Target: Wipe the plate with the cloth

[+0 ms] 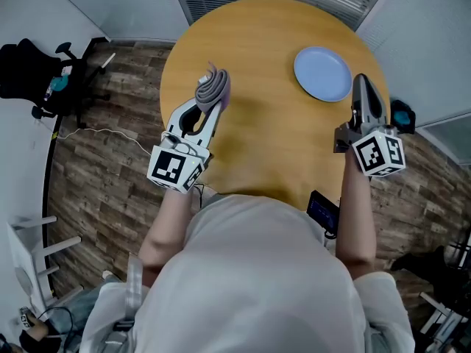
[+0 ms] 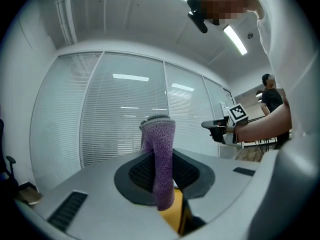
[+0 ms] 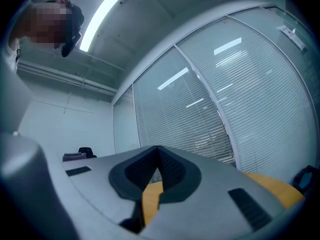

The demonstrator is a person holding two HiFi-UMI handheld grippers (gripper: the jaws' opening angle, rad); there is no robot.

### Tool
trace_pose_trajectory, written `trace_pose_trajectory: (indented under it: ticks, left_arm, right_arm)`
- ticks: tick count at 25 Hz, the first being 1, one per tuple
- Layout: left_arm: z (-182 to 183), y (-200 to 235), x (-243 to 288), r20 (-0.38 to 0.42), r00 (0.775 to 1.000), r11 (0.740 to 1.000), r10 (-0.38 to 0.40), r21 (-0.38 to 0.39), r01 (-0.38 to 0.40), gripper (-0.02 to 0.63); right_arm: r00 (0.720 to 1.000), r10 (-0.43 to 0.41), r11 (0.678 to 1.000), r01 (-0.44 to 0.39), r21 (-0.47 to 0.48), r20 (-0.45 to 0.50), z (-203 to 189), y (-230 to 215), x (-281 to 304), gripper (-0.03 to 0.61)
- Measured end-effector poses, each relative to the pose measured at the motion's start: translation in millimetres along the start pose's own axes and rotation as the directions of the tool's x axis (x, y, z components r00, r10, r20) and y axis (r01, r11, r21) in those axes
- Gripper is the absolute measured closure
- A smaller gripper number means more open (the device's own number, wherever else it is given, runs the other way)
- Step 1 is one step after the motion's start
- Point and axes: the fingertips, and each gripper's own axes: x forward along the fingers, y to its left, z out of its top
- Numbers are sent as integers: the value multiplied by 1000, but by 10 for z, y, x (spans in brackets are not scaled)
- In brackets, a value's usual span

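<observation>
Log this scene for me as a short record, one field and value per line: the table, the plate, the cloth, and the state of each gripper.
Table: round wooden table, orange-brown top
Plate: light blue round plate, on the table's far right part, nothing on it
Cloth: purple-grey knitted cloth, pinched in the left gripper, well apart from the plate
Left gripper: left gripper, shut on the cloth, over the table's left side
Right gripper: right gripper, jaws together, nothing between them, by the plate's right edge
Wiping: cloth not yet at the plate
</observation>
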Motion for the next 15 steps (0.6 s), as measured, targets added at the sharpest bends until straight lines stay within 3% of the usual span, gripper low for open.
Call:
trace_pose_trajectory:
  ticks: [15]
  left_arm:
    - [198, 148, 48, 26, 1000, 999, 17, -27, -17, 545]
  right_arm:
    - [999, 3, 999, -1, -41, 36, 323, 230, -83, 558]
